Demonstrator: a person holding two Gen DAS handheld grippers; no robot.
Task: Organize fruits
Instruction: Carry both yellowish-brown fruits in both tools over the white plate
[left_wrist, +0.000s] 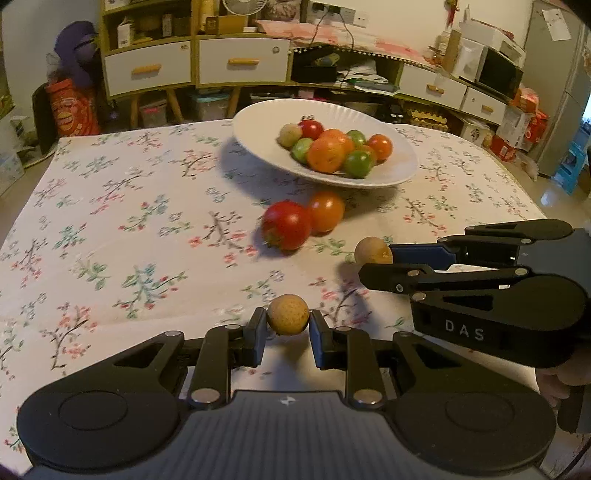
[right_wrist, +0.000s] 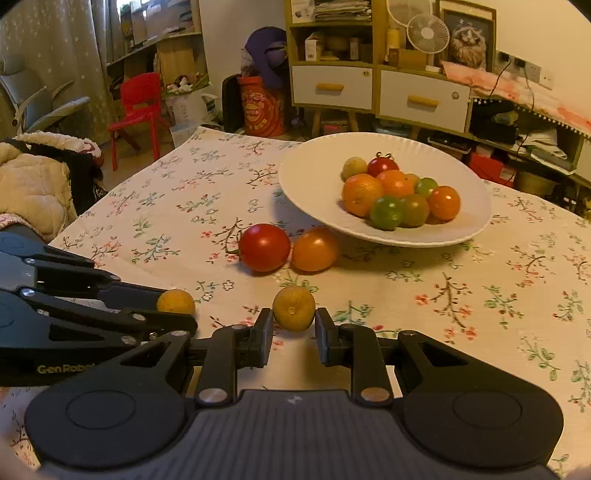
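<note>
Two hand-held grippers hover over a counter (left_wrist: 110, 221) covered in a floral cloth, each pinching a small, round, tan-yellow fruit. The left gripper (left_wrist: 287, 325) presses its pads against a speckled fruit (left_wrist: 288, 314) held just above the cloth near the counter's near edge. Beside it, the right gripper (right_wrist: 294, 321) clamps a second yellow fruit (right_wrist: 294, 308) the same way; in the left wrist view this gripper reaches in from the right with its fruit at the fingertips.

Toward the counter's far edge sits a white plate (right_wrist: 317, 170) with a scalloped rim, holding a heap of small fruits (right_wrist: 399, 195) in orange, green and red, with one pale one at the back. On the cloth just in front of the plate lie two loose tomatoes, a red tomato (right_wrist: 264, 246) and an orange tomato (right_wrist: 314, 249), touching each other, the orange one partly under the plate's overhanging rim.

Behind the counter stand a white-drawered cabinet (right_wrist: 421, 99), a red chair (right_wrist: 138, 107) and cluttered shelves. A padded garment lies at the counter's left edge in the right wrist view.
</note>
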